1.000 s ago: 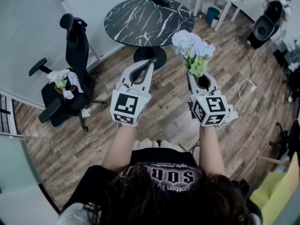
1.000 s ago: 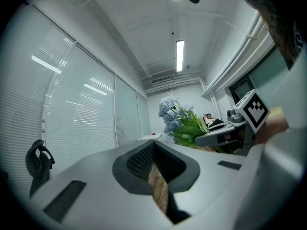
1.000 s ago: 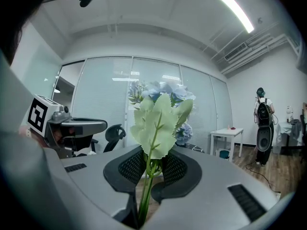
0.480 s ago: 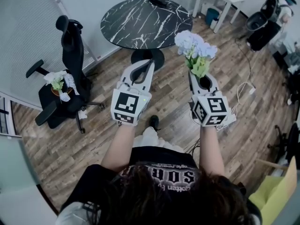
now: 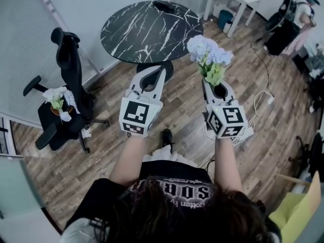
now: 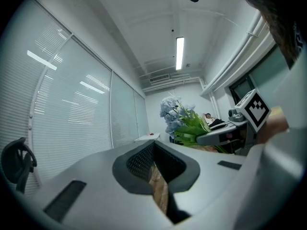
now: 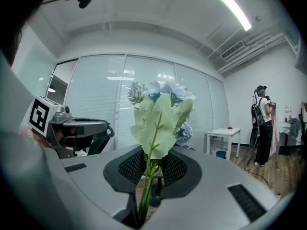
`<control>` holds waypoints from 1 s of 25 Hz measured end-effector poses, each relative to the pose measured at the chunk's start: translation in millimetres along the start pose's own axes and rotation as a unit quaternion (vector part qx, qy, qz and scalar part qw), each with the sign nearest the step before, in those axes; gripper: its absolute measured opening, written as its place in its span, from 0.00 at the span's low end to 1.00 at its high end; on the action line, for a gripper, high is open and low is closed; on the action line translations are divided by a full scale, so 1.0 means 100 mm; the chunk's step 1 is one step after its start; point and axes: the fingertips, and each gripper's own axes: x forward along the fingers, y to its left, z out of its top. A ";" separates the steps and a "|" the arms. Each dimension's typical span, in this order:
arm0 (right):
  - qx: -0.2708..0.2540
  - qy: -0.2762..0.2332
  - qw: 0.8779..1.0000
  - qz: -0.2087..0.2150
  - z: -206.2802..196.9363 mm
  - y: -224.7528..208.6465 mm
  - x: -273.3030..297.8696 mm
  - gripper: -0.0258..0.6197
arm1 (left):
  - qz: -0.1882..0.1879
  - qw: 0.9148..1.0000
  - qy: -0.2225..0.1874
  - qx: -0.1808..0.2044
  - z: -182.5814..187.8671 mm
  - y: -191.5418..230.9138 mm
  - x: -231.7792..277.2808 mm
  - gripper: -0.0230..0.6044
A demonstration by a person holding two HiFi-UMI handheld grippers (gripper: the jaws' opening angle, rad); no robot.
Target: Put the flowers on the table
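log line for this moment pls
right gripper: jaws shut on flowers, held upright | left gripper: jaws shut, empty | round table: ahead, flowers not yet on it

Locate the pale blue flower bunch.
The flower bunch sits right of centre in the head view, clamped in the right gripper, near the round black marble table.

Bright overhead ceiling strip light (image 6: 180, 53); fisheye-warped edges.
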 end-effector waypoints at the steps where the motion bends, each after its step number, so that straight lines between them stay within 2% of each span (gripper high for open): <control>1: 0.000 0.001 1.000 -0.001 0.00 -0.05 0.05 0.17 | -0.001 1.000 0.001 -0.001 -0.02 0.03 0.07 0.04; 10: 0.000 0.017 1.000 -0.001 0.00 -0.45 0.68 0.17 | -0.009 1.000 0.003 -0.007 -0.09 0.38 0.79 0.04; 18: -0.007 0.017 1.000 0.001 0.13 -0.75 1.38 0.17 | 0.001 1.000 -0.005 -0.005 -0.08 0.88 1.40 0.04; 25: -0.012 0.011 1.000 0.004 0.23 -0.91 1.87 0.17 | 0.015 1.000 -0.008 -0.006 -0.12 1.26 1.70 0.04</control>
